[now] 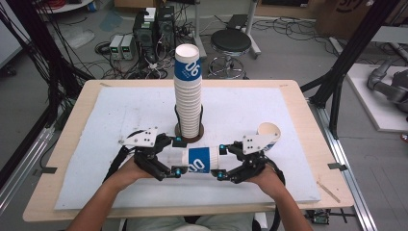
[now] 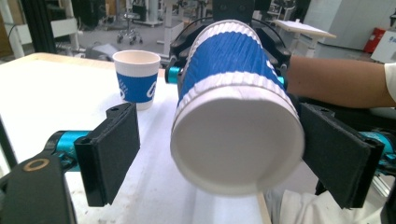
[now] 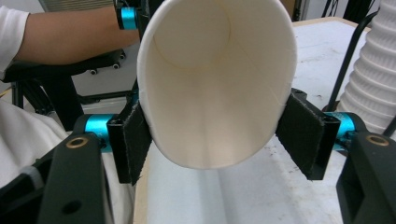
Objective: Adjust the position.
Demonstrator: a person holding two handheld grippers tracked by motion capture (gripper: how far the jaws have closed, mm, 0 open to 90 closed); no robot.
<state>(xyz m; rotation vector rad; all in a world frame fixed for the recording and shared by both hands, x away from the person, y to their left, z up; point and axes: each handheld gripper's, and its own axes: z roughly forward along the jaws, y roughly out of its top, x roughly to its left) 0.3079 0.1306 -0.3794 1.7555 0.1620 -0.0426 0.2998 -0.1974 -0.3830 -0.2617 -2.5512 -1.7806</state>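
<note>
White padded table — stacked cups read "06"; right gripper clamps a cup, left gripper released.

Grey floor strewn with cables, a black round stool, computer boxes behind the wooden table.

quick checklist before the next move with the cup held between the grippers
1. Right gripper pads pressed on the horizontal cup near its rim: ok.
2. Left gripper released; a gap shows at its left pad: ok.
3. Cup mouth round, not crushed: ok.
4. Cup stack upright on its holder: ok.
5. Single cup on the mat stands apart from both grippers: ok.
6. Whether one cup or several nested are held: cannot tell.
</note>
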